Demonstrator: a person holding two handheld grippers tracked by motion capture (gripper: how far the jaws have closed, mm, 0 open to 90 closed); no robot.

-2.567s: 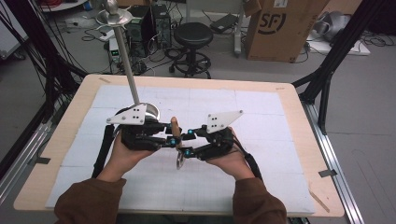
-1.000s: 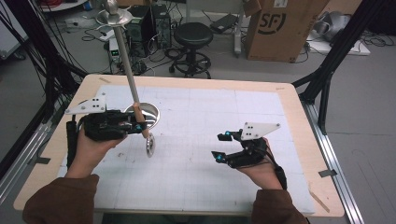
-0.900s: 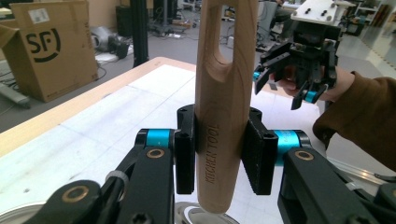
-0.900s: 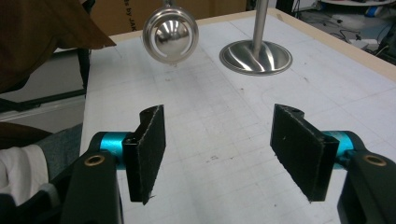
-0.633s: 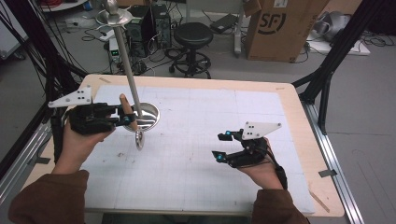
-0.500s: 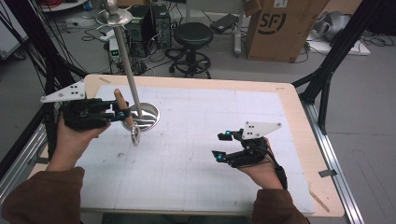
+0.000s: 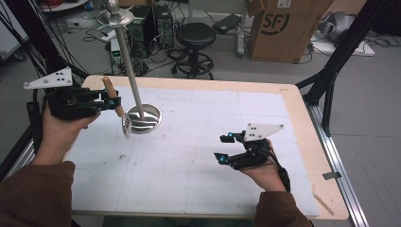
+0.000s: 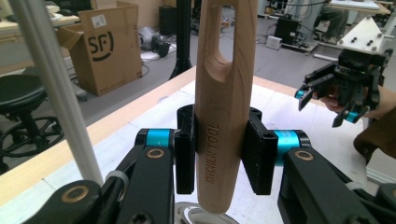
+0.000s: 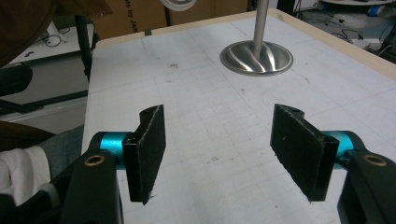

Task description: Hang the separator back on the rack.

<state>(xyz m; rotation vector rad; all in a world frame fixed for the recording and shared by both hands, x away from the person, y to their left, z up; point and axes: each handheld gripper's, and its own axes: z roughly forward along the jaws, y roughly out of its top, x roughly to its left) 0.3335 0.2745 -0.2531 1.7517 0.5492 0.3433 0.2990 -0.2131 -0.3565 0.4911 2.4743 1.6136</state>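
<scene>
Wooden handle [image 8: 225, 107] clamped between left fingers [image 8: 185, 148]

Left gripper [image 7: 112, 101]: raised at the far-left edge of the table [image 7: 265, 113], jaws level and pointing rightward, clamped on a wooden tool handle [image 8: 224, 107] standing upright between the pads. Left hand [image 7: 59, 127] wrapped under the gripper body; brown sleeve entering from the bottom-left corner. Right gripper [image 7: 223, 146]: low over the right half of the table, jaws pointing leftward, parted with nothing between the pads. Right hand [image 7: 265, 170] beneath the body; wrist strapped.
</scene>
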